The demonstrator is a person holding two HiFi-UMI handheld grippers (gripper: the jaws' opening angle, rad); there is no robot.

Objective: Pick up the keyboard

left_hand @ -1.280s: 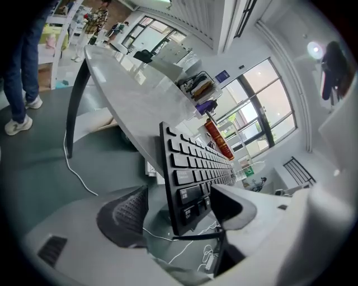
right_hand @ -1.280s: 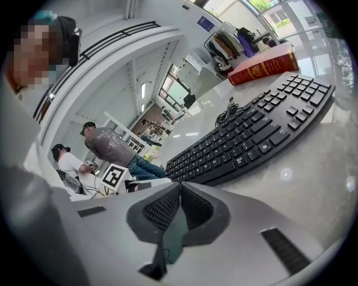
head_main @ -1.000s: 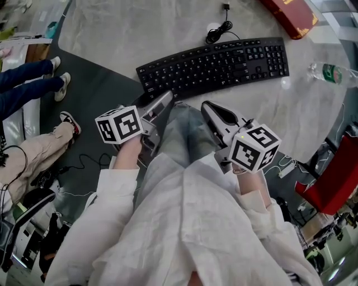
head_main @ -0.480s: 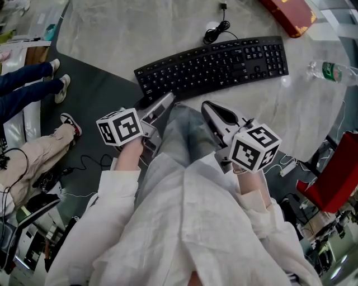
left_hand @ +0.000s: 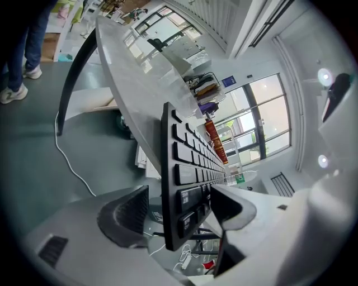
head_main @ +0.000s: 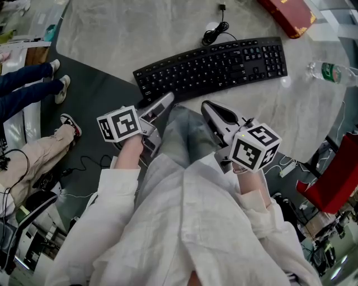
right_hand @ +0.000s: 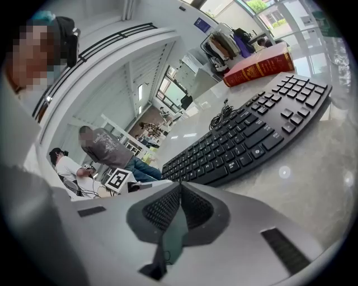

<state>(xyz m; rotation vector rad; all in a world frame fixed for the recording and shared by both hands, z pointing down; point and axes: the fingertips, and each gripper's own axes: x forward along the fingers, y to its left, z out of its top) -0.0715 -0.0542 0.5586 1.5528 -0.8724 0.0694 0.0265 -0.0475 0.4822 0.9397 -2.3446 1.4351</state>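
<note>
Pale marbled surface [head_main: 168, 33] with a curved near edge stands over a dark floor [head_main: 95, 95], in a bright room with tall windows. A full-size black keyboard [head_main: 212, 66] with a number pad lies slantwise on it, its left end at the near edge. The keyboard's black cable [head_main: 215, 31] is coiled just behind it. A thick red book [head_main: 291, 14] lies further back on the right.

The left hand-held gripper [left_hand: 176, 209] stands wide, its jaws straddling the keyboard's left end, with a gap showing between one pad and the keyboard's underside. The right hand-held gripper [right_hand: 180, 192] is closed and empty, pads together, pointing at the keyboard from just short of it.

A clear plastic bottle [head_main: 330, 72] with a green label lies on its side near the right edge; whether anything is in it cannot be told.
</note>
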